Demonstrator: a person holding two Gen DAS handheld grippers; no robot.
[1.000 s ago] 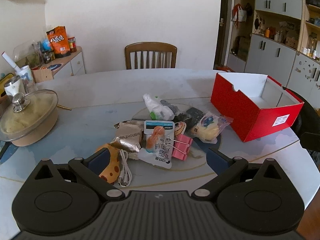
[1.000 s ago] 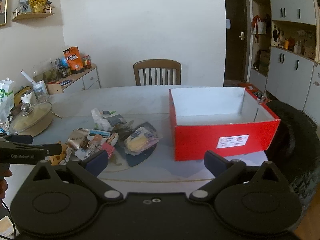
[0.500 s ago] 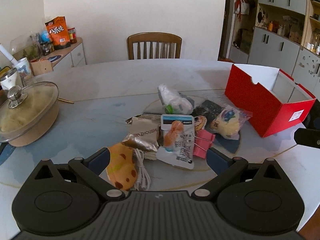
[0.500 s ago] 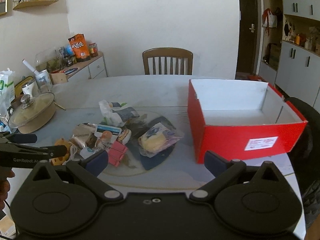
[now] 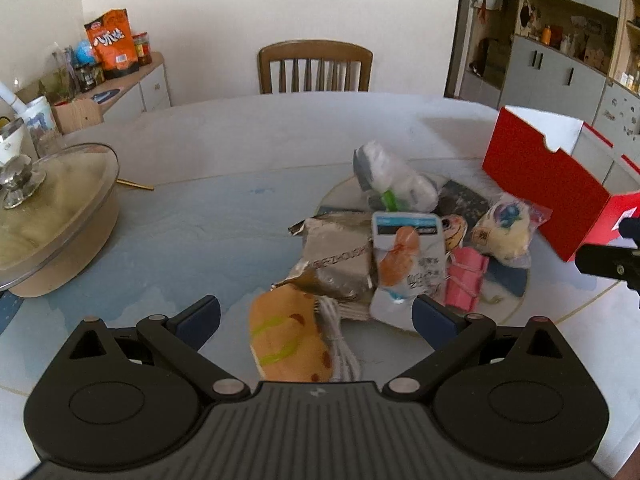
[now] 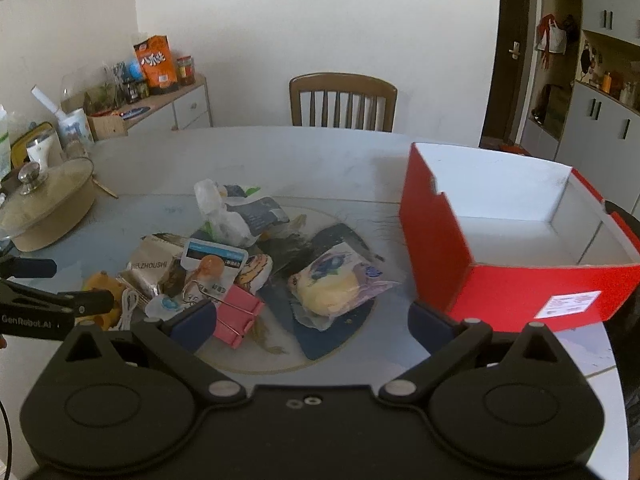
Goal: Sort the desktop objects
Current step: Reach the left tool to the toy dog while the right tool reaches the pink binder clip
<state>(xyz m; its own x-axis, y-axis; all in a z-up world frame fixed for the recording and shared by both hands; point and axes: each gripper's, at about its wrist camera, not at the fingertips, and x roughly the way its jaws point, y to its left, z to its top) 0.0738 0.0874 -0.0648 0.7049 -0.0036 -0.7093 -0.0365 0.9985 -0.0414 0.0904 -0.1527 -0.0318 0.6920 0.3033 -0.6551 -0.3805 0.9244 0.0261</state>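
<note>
Left wrist view: orange plush toy (image 5: 289, 338) lies between the released left gripper (image 5: 315, 315) fingers.

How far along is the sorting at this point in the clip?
Nothing looks sorted yet: the red box shows only bare white floor. In hand: nothing; the left tool is open over the orange plush toy, and the right tool is open above the pile. Left: the whole pile, including the pink binder clip and the bagged yellow toy.
</note>
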